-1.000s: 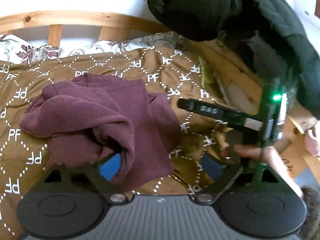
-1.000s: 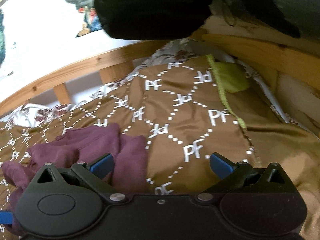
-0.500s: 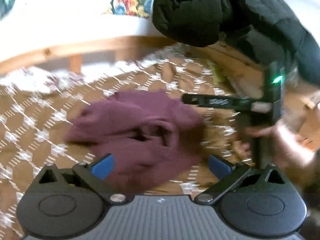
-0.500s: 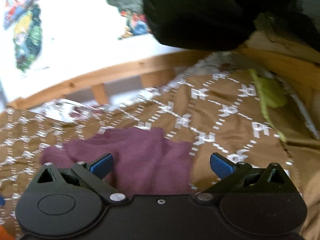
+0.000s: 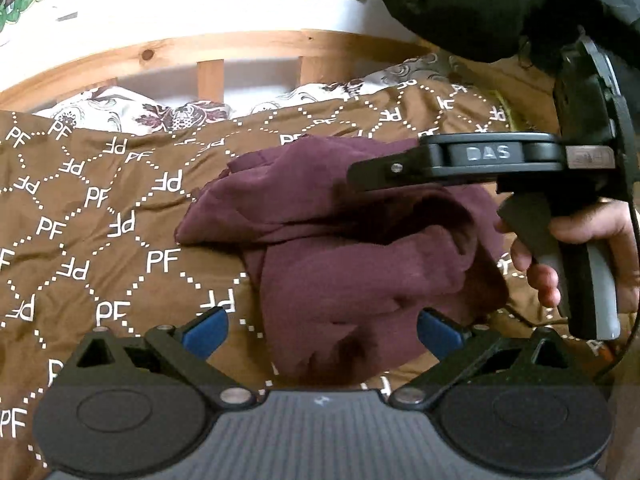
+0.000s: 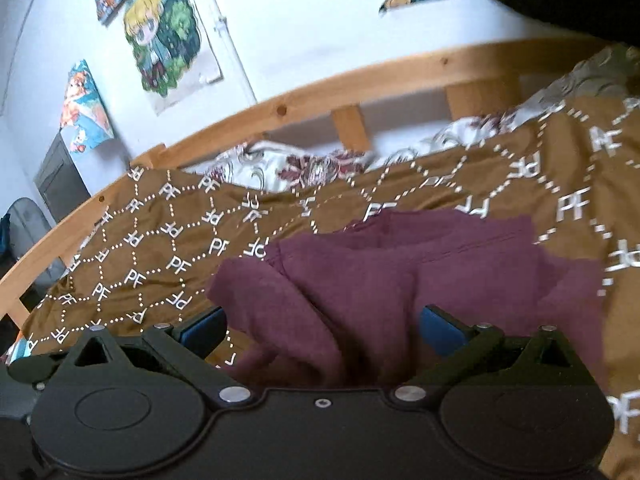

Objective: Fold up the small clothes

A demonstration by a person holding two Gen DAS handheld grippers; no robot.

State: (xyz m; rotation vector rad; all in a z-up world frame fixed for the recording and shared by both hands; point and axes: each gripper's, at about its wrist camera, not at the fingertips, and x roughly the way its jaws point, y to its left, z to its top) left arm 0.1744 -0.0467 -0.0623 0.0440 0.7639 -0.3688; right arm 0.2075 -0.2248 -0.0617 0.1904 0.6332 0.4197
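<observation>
Showing "DAS": right tongs (image 5: 362, 172) over "PF"-printed blanket (image 5: 100, 240)

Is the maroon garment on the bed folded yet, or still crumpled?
Crumpled: the maroon garment lies bunched in loose, uneven folds on the brown bedspread.

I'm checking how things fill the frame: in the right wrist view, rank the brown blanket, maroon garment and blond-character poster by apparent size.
1. brown blanket
2. maroon garment, though nearness enlarges it
3. blond-character poster
</observation>
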